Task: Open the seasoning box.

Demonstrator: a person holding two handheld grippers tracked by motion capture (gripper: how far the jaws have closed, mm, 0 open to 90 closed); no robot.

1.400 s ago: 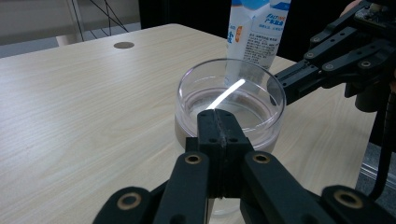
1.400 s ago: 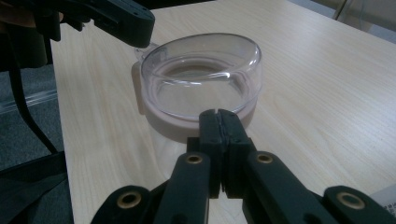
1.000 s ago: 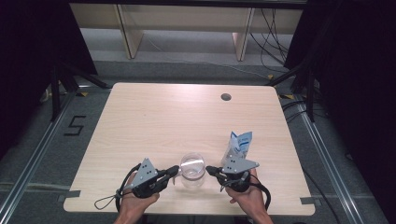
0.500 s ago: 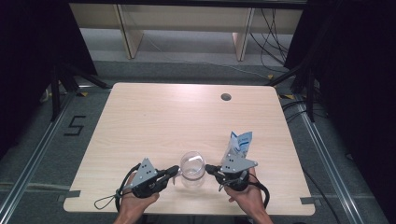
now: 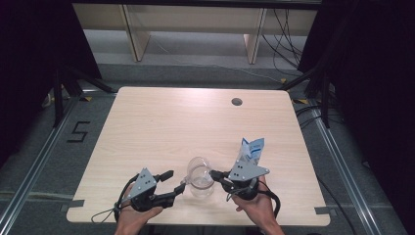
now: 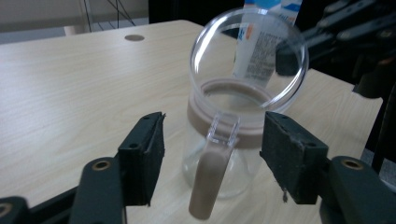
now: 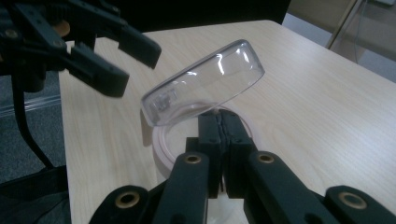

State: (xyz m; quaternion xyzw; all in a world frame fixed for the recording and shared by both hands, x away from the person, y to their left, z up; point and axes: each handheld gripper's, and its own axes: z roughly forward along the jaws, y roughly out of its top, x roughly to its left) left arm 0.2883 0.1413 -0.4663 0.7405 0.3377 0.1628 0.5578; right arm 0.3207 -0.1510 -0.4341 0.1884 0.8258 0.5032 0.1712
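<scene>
Near the table's [image 5: 147, 127] front edge, the left gripper [image 6: 212, 161] has just opened, jaws clear either side of the jug's [image 5: 200, 177] handle [image 6: 210, 182]. The right gripper [image 7: 223, 133] pinches its raised clear lid [image 7: 205, 88]. A carton [image 5: 251, 151] stands just behind.

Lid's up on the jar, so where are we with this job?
Done: the clear lid stands tilted open on the jar. In hand: right gripper pinches the jar's rim; left gripper, jaws just opened, straddles the handle without touching. Left, probably: using the carton, standing untouched.
</scene>
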